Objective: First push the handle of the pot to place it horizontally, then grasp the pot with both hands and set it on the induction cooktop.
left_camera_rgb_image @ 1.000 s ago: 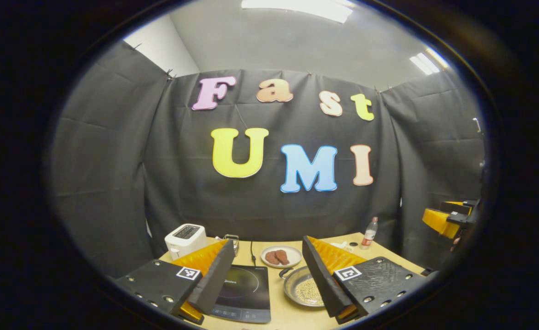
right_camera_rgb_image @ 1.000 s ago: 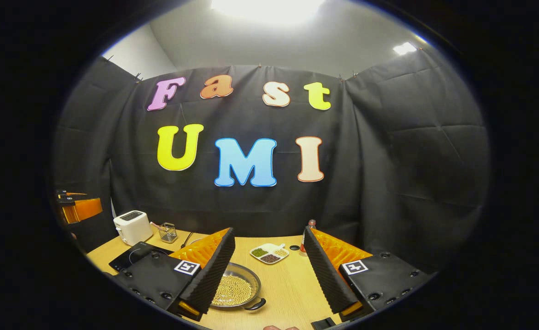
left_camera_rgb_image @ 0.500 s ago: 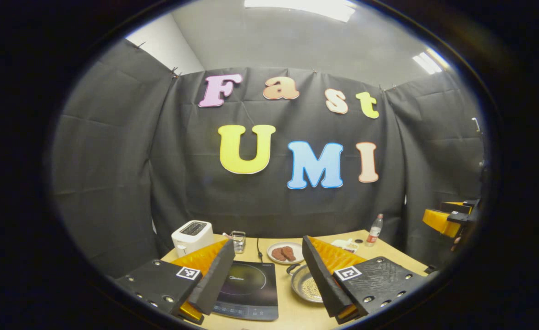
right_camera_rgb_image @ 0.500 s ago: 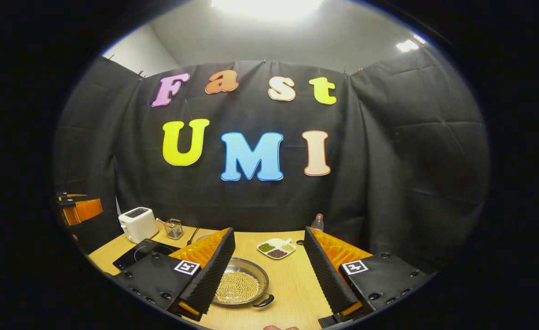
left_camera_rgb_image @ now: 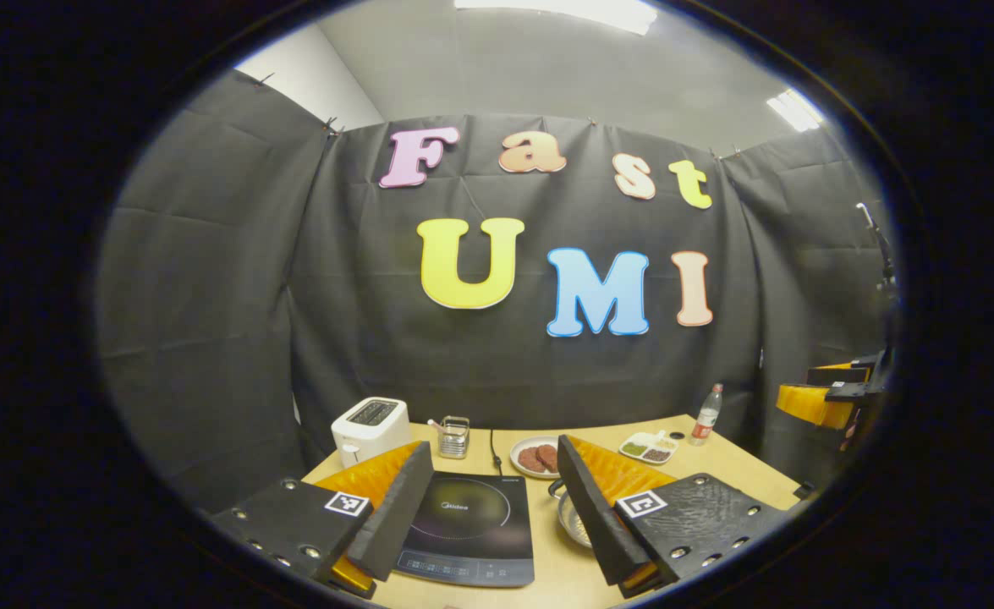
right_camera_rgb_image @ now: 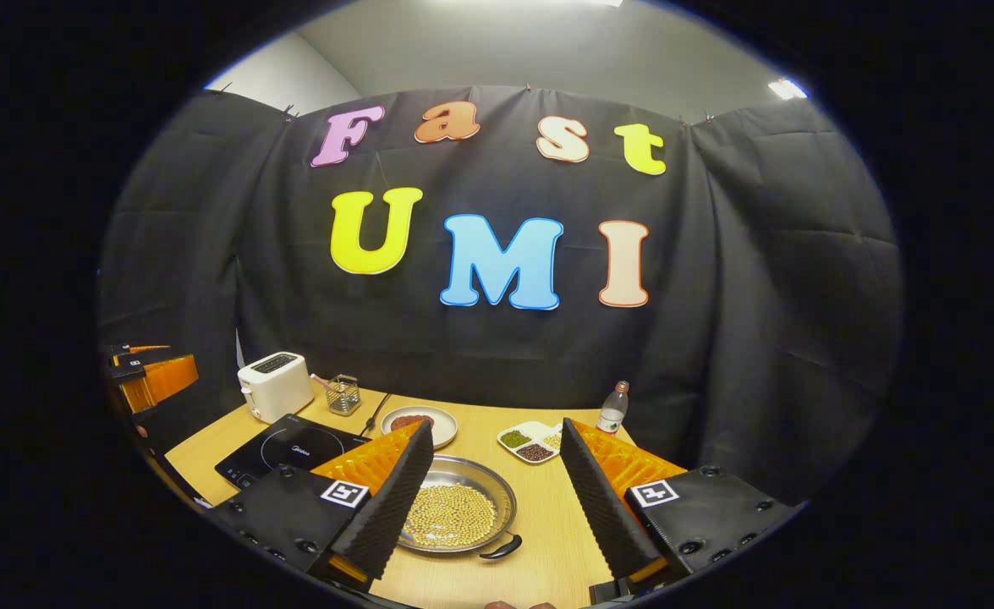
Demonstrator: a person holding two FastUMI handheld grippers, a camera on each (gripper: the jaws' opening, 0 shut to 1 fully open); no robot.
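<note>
While nothing is yet gripped, the scene is read from the pot outward.

Pot: a shallow steel pot (right_camera_rgb_image: 456, 514) of pale beans is seen on the wooden table (right_camera_rgb_image: 547, 524), just right of the induction cooktop (right_camera_rgb_image: 293, 452); one dark handle (right_camera_rgb_image: 501, 549) is turned toward the near edge, so the push is judged not yet done.

Right gripper (right_camera_rgb_image: 497, 495): held above the pot, jaws spread wide, nothing between them.

Left gripper (left_camera_rgb_image: 494, 499): held over the cooktop (left_camera_rgb_image: 471, 529), jaws apart, empty.

Surroundings: plate of patties (right_camera_rgb_image: 419, 422), divided dish (right_camera_rgb_image: 535, 441), bottle (right_camera_rgb_image: 613, 408), toaster (right_camera_rgb_image: 275, 386).

Risk: beans could be spilled if the handle is shoved sharply or the two-sided lift is uneven; the plate behind could be knocked.
</note>
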